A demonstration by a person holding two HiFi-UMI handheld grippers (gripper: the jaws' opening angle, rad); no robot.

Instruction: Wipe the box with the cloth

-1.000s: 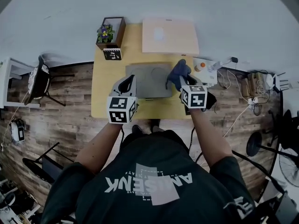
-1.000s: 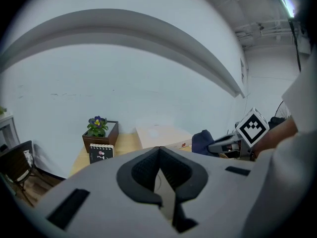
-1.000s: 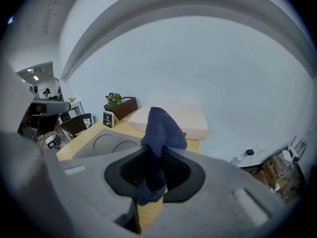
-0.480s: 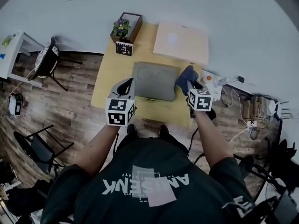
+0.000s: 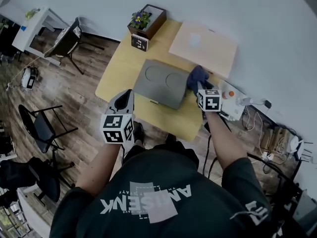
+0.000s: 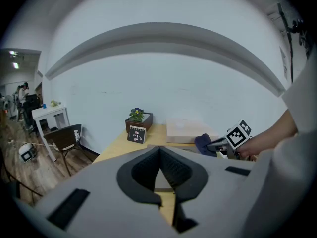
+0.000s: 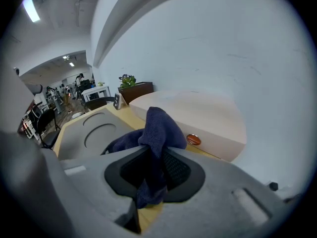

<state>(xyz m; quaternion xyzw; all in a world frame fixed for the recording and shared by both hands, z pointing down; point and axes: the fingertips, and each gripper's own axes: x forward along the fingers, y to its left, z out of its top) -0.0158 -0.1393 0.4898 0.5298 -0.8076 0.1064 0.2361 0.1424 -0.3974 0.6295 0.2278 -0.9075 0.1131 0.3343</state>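
Your right gripper [image 7: 157, 157] clamped a bunched, nubby dark-blue terry cloth [image 7: 158, 130] at the right edge of the flat matte grey box with two shallow round recesses [image 5: 161, 81], upper middle, while your left gripper [image 6: 159, 155], jaws pressed together on nothing, hung lower left.

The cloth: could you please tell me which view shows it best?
The right gripper view: the cloth fills the centre, clamped in the right gripper's jaws, folds clear. The head view shows only a small dark bundle; the left gripper view, a distant blue scrap.
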